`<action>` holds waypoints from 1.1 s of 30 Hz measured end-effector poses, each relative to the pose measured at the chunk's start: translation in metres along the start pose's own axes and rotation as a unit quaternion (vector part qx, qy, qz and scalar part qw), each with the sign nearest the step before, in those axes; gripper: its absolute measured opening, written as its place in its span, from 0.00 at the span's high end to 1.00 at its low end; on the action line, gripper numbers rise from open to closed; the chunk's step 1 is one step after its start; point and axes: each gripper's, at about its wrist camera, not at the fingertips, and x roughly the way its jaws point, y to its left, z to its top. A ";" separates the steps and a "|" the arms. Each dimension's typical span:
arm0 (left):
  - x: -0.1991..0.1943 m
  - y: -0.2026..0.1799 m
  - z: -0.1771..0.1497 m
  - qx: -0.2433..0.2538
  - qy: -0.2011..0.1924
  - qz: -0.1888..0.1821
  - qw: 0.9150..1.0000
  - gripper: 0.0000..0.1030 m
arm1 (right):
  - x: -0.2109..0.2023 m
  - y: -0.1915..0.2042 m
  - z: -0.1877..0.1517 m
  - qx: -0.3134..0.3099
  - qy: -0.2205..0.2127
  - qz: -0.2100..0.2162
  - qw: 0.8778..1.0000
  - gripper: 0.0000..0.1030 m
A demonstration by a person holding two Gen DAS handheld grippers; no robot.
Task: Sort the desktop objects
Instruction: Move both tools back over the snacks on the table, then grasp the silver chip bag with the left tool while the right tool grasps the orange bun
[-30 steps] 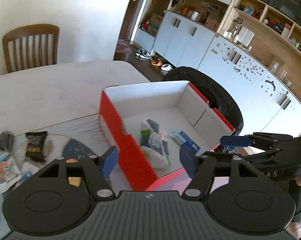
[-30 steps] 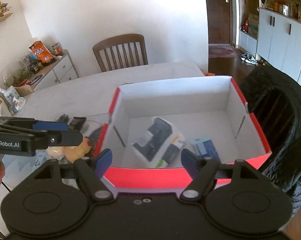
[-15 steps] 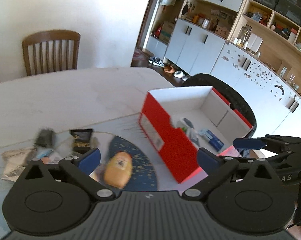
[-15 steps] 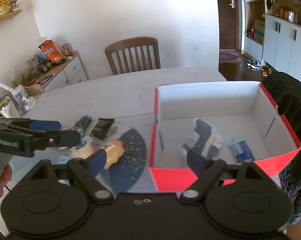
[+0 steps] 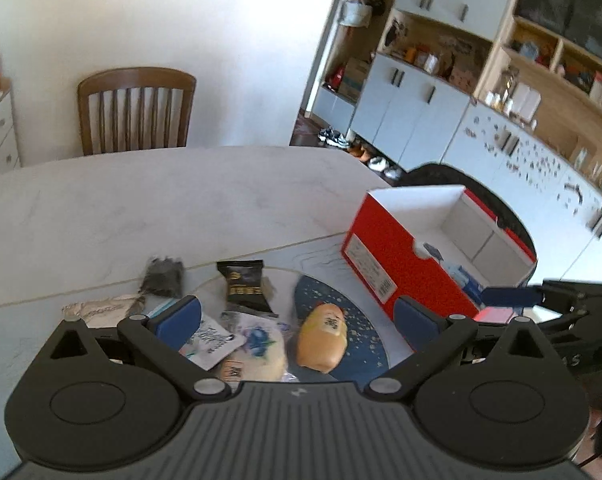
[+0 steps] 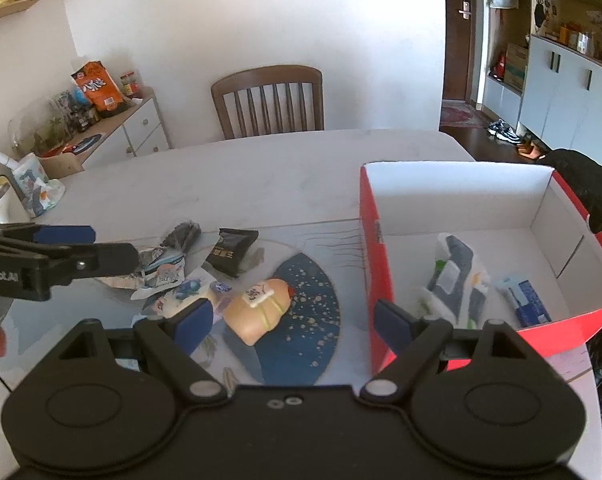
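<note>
1. State of tools. The left hand-held gripper [image 5: 297, 318] stands with its jaws spread wide and nothing between them. They opened further within the last second and then held at full width. The right hand-held gripper [image 6: 291, 318] also stands wide and empty.

2. Location of items. Loose items lie in a cluster on the surface [image 6: 241, 184], left of the red box [image 6: 375, 264]. Nearest is the bun [image 6: 257, 312], on the blue fan mat [image 6: 313, 308]. Farther off lie a black packet [image 6: 231, 252], a dark wrapper [image 6: 183, 234] and several pale sachets [image 6: 161, 276], which overlap. The box already holds a white pouch [image 6: 455, 276] and a blue pack [image 6: 527, 300].

3. Step in hand, as judged: select and approach the next loose item. Both tools point down at the cluster, not the box.

4. Choose the bun first. It lies apart from the sachets, so one clean grip is likely.

5. Straddle the bun across its short axis. Lower until both pads flank its sides, then close gently; it looks soft and may deform.

6. Assign one item per tool. Keep the two tools apart over the cluster to avoid collision.

7. For flat sachets, pinch a raised edge. Overlapping ones may lift together; check before carrying.

8. Carry over the box wall with margin, then release low inside.
</note>
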 end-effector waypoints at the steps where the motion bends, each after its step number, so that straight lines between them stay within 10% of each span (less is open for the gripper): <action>1: 0.000 0.007 0.000 -0.007 0.001 -0.003 1.000 0.00 | 0.003 0.004 0.001 0.000 -0.001 -0.004 1.000 0.16; 33: 0.070 0.139 -0.016 -0.039 0.061 0.132 0.989 0.00 | 0.128 0.044 -0.001 0.026 0.069 -0.070 0.995 0.18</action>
